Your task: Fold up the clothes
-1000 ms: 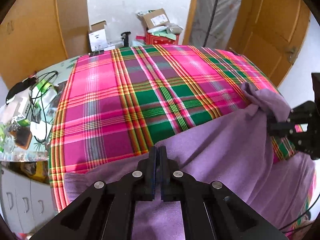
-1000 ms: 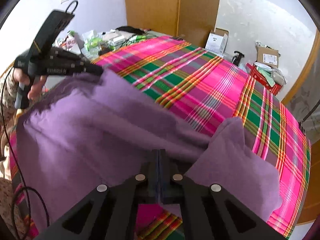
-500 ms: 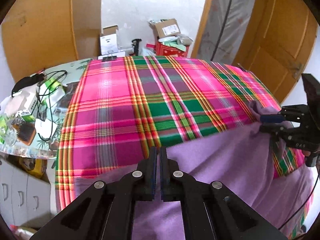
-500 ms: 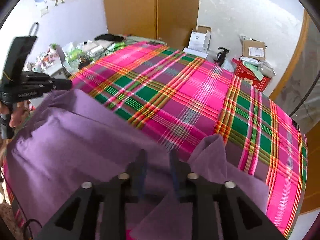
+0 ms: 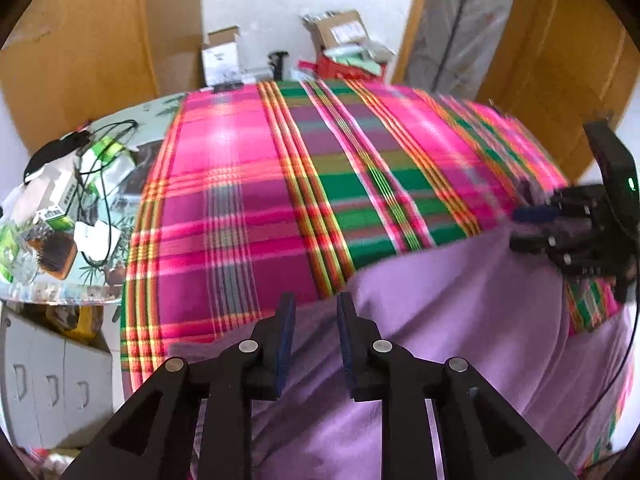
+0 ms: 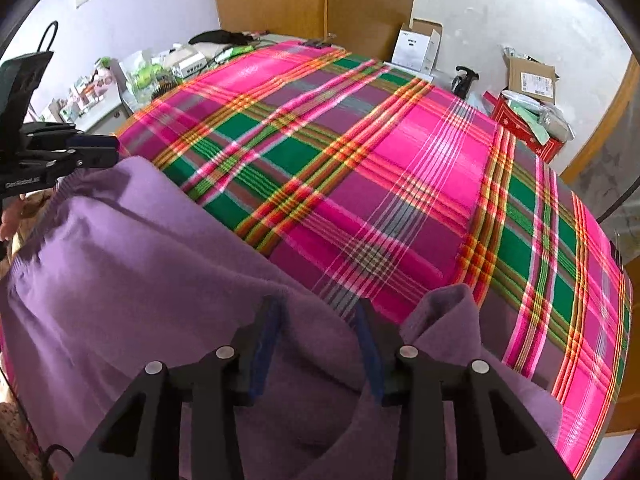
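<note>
Nearest, the left gripper [image 5: 312, 312] has its fingers [image 5: 285, 334] parted and holding nothing, above the purple garment [image 5: 460, 320]. The right gripper [image 6: 318, 318] also has its fingers spread wide, empty, over the same garment's near edge. The garment lies across the near part of the plaid bedspread [image 6: 400, 168]. Farther off, cardboard boxes [image 6: 416, 46] stand by the wall.

The garment [image 6: 132, 264] is plain lilac-purple, without print. Beneath it the bedspread [image 6: 408, 160] is a bright plaid: hot pink and magenta blocks, green squares, crossed by bands of orange, yellow and red stripes and thin white lines. Both grippers [image 5: 312, 320] [image 6: 318, 320] are black with dark blue pads [image 6: 264, 340]. The wardrobe doors [image 5: 80, 52] are honey-brown wood.
</note>
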The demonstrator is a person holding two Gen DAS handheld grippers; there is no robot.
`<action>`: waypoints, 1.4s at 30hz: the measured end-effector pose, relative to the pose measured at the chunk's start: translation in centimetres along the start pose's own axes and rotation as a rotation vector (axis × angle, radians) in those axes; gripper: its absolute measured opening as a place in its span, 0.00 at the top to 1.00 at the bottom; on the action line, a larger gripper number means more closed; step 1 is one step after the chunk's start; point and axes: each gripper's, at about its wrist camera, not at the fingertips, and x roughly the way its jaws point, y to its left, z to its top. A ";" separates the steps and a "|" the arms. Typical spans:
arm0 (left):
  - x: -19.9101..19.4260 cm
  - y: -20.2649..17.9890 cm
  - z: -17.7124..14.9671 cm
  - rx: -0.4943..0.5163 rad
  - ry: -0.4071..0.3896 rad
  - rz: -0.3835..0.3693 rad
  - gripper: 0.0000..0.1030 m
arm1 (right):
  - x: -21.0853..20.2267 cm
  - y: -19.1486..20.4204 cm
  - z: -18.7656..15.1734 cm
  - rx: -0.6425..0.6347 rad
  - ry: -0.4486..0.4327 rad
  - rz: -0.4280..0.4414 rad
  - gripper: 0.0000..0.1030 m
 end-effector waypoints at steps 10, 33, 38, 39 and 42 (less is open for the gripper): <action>1.6 -2.2 -0.7 0.103 0.068 0.049 0.68 | 0.1 -0.1 -0.3 0.020 0.012 0.021 0.61; 2.0 -0.1 0.9 -0.062 0.015 0.066 0.96 | -1.1 1.3 1.2 -0.032 -0.098 -0.057 0.96; 2.1 1.0 1.5 -0.101 -0.004 0.081 0.96 | -0.8 1.6 2.8 -0.056 -0.129 -0.106 0.96; 2.1 1.3 1.6 -0.110 -0.007 0.085 0.96 | -0.7 1.7 3.2 -0.061 -0.132 -0.115 0.96; 2.2 2.0 1.7 -0.133 -0.014 0.096 0.96 | -0.1 2.0 4.2 -0.075 -0.143 -0.140 0.96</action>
